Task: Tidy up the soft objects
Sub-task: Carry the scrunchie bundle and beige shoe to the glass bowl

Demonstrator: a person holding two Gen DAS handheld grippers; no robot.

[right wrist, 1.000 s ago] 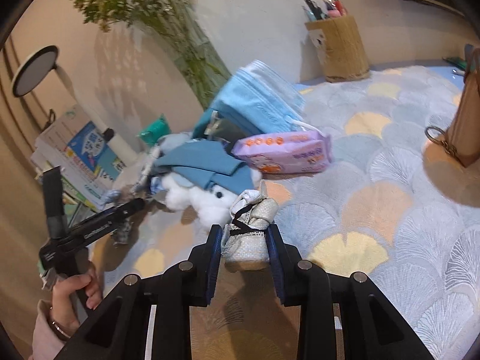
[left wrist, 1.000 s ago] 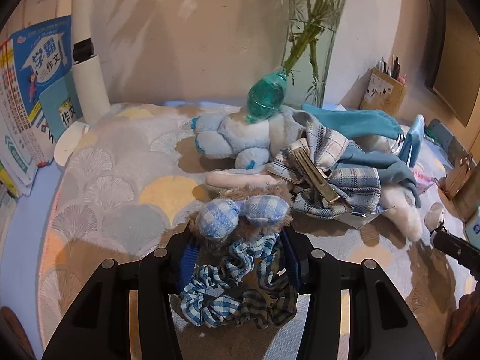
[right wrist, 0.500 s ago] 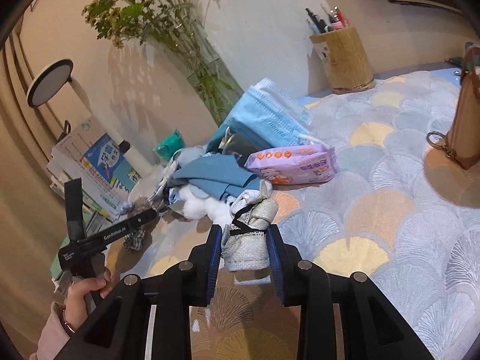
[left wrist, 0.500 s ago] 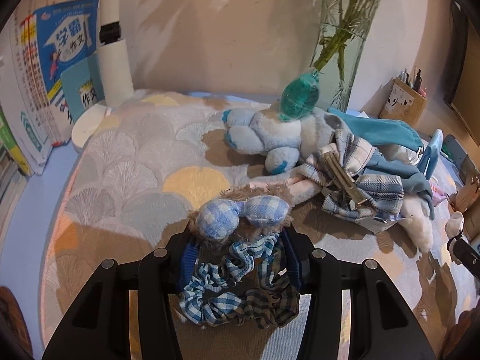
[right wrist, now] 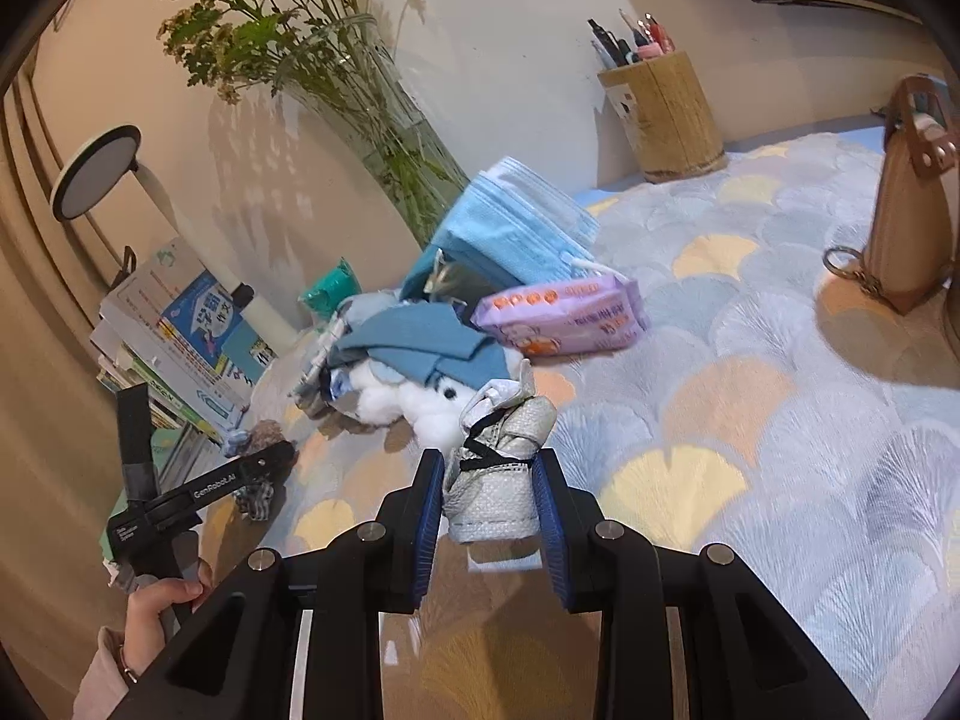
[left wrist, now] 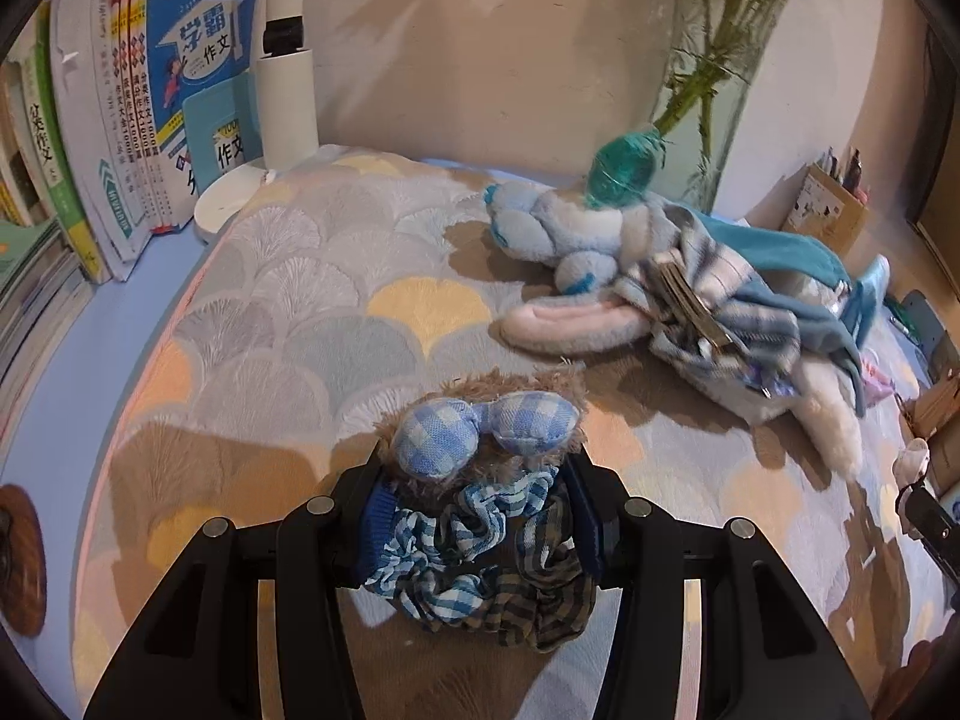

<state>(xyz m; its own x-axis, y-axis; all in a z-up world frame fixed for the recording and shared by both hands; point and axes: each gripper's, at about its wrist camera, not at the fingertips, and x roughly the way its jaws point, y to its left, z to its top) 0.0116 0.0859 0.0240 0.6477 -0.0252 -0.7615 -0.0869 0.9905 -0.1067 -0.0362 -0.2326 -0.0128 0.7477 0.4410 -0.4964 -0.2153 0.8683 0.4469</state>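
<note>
Above the scallop-patterned worktop [left wrist: 336,300], a bundle of blue and brown checked fabric scrunchies [left wrist: 480,546] is clamped in the left claw [left wrist: 477,516], while a small silver-white fabric shoe [right wrist: 498,474] is clamped in the right claw [right wrist: 487,501]. Transport appears underway; a clear set-down spot is required next. Compared with earlier, the upright books [left wrist: 120,120] are seen nearer in the left view.

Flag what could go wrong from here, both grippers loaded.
1. The left gripper clamps several things at once: checked fabric scrunchies and a furry clip with a blue gingham bow. The bow sits past the fingertips, so it might slip free.
2. The right gripper pinches only the base of a small silver-white doll shoe, which could twist out.
3. The glass vase of green stems stands right behind the pile; a wide swing could knock it.
</note>
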